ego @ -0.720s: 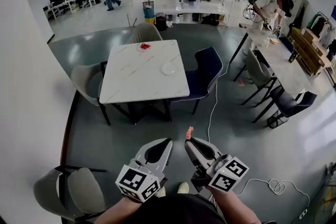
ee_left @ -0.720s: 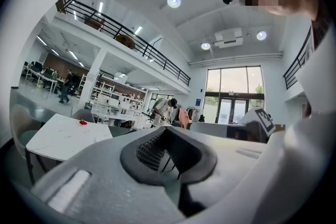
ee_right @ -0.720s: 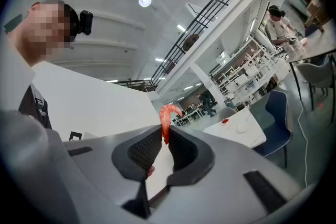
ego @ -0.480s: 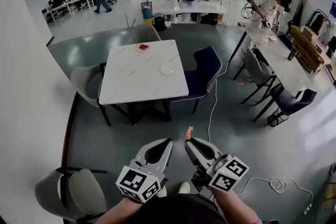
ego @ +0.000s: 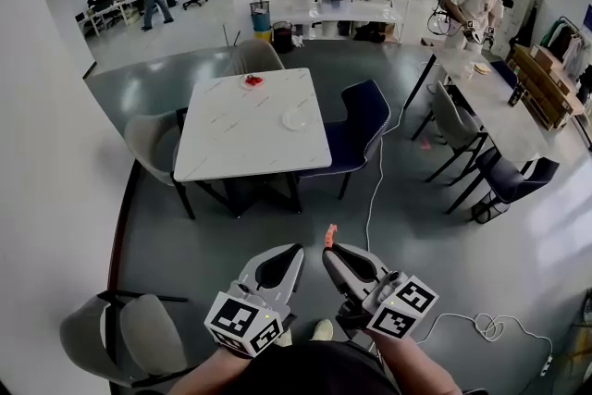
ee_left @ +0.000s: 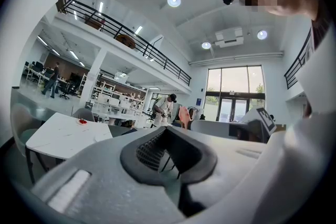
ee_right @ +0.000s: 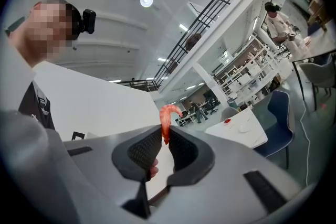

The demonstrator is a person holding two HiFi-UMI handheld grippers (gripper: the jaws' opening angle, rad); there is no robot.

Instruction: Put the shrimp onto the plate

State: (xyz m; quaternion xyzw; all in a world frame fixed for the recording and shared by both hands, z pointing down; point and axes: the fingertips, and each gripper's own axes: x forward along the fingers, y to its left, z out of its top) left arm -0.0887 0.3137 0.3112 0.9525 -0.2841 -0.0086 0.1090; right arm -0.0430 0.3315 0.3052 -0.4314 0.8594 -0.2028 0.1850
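Note:
My right gripper (ego: 326, 248) is shut on an orange shrimp (ego: 330, 234), which sticks up from between its jaws; the right gripper view shows the curled shrimp (ee_right: 167, 118) pinched at the tips (ee_right: 164, 136). My left gripper (ego: 296, 250) is beside it, shut with nothing held, its jaws together in the left gripper view (ee_left: 164, 130). Both are held low over the grey floor, well short of the white marble table (ego: 222, 143). A small white plate (ego: 298, 119) sits near the table's right edge. A red heap (ego: 252, 81) lies at the table's far edge.
Grey chairs (ego: 150, 143) and a dark blue chair (ego: 363, 120) surround the table. A white cable (ego: 375, 190) runs across the floor. A grey chair (ego: 120, 338) stands at my lower left. A second table (ego: 495, 116) with a person (ego: 474, 5) is at right.
The view has shifted slightly; both grippers stay nearly still with the shrimp held. People in the background have walked on.

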